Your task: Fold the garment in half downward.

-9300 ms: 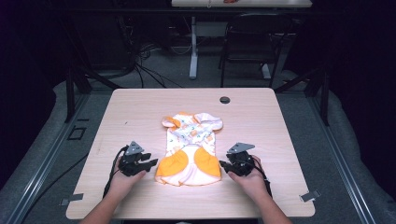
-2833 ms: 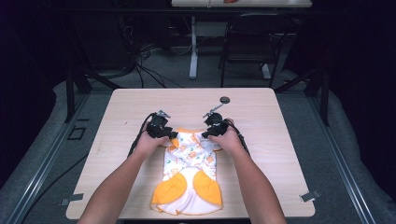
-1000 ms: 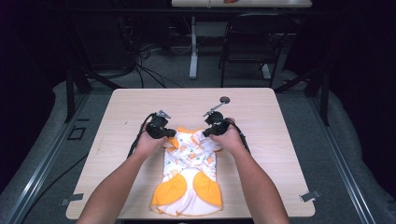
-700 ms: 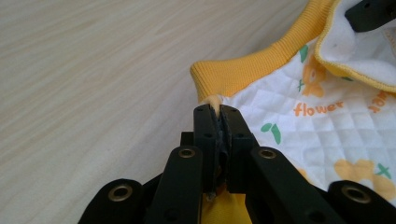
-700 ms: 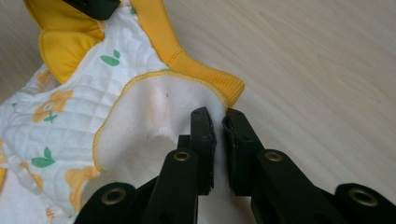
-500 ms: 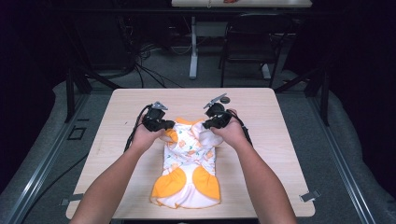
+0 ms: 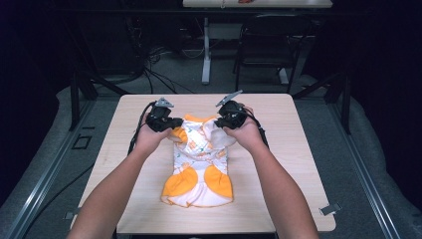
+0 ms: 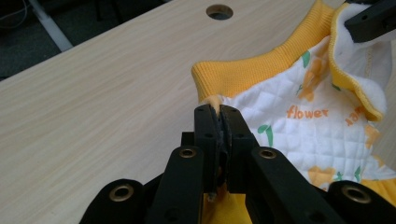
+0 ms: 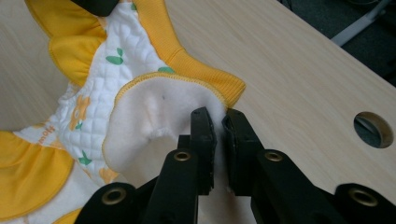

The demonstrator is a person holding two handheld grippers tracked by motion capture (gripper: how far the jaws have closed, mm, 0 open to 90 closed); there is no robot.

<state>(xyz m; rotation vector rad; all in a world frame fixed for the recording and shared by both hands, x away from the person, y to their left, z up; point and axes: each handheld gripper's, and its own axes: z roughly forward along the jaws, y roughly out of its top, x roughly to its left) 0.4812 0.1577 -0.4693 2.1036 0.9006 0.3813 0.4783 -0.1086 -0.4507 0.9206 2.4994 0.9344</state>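
We are clamping the left gripper (image 8: 219, 116) on the garment (image 7: 200, 164) at its orange ribbed edge, the jaws pressed together on the fabric; the right gripper (image 9: 218, 122) is pinching the white fleecy lining, its jaws narrow with cloth between them; we are holding both at the garment's far end, one at each corner; the quilted white and orange piece is lying mid-table (image 7: 288, 149), its near end flat; a round hole (image 9: 373, 129) is sitting in the tabletop near the right gripper.
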